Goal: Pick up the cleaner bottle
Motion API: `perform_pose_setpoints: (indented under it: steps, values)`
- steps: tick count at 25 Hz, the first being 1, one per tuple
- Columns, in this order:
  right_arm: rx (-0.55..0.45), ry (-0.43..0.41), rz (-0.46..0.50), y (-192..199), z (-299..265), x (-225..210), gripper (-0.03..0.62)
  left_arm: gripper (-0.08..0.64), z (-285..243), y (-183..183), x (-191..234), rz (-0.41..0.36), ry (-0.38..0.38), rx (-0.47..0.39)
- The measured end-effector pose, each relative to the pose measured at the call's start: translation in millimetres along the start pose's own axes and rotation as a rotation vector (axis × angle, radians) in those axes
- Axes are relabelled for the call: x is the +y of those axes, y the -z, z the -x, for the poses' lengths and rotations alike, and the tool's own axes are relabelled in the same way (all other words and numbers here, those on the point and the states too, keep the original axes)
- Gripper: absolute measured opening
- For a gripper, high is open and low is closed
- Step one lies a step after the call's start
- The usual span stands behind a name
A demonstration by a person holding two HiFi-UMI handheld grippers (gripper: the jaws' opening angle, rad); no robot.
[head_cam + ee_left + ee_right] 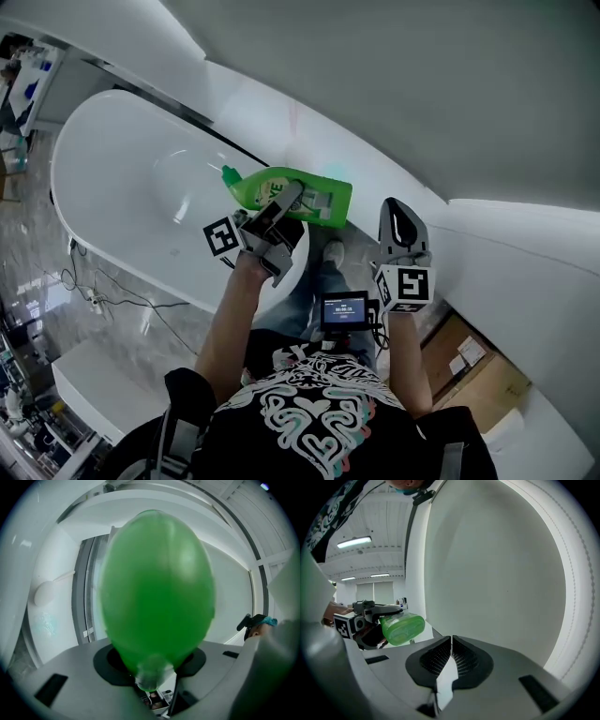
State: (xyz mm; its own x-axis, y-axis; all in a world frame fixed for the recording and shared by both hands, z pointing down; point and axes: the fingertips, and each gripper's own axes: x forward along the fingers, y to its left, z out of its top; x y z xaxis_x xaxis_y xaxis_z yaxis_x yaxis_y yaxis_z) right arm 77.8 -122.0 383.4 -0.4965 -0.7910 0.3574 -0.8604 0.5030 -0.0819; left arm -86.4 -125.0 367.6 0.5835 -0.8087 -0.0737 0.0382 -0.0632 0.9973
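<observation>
A green cleaner bottle [291,194] with a green cap and a printed label lies sideways in the air above the tub rim, held in my left gripper [281,214]. Its green body [157,592] fills the left gripper view, pinched between the jaws of that gripper [152,667]. From the right gripper view the bottle [403,627] shows end-on at the left, held by the left gripper [365,616]. My right gripper [401,225] hovers to the bottle's right, jaws together with nothing between them [451,656].
A white freestanding bathtub [122,187] lies below and left of the bottle. A curved white wall [450,112] runs behind. Cardboard boxes [478,370] sit low right, cables [103,295] trail on the marble floor at left.
</observation>
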Motion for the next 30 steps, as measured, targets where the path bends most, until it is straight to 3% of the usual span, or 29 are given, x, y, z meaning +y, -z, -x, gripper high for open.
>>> perform_pose_setpoints:
  steps: [12,30]
  values:
    - [-0.035,-0.035,0.001,-2.1,-8.9,8.6,0.029,0.195,-1.5,1.6,-5.6,-0.05,-0.004,0.035]
    - [-0.079,-0.122,0.022,-5.0,-24.8,23.6,0.029,0.195,5.0,-0.8,-3.4,-0.046,-0.001,-0.022]
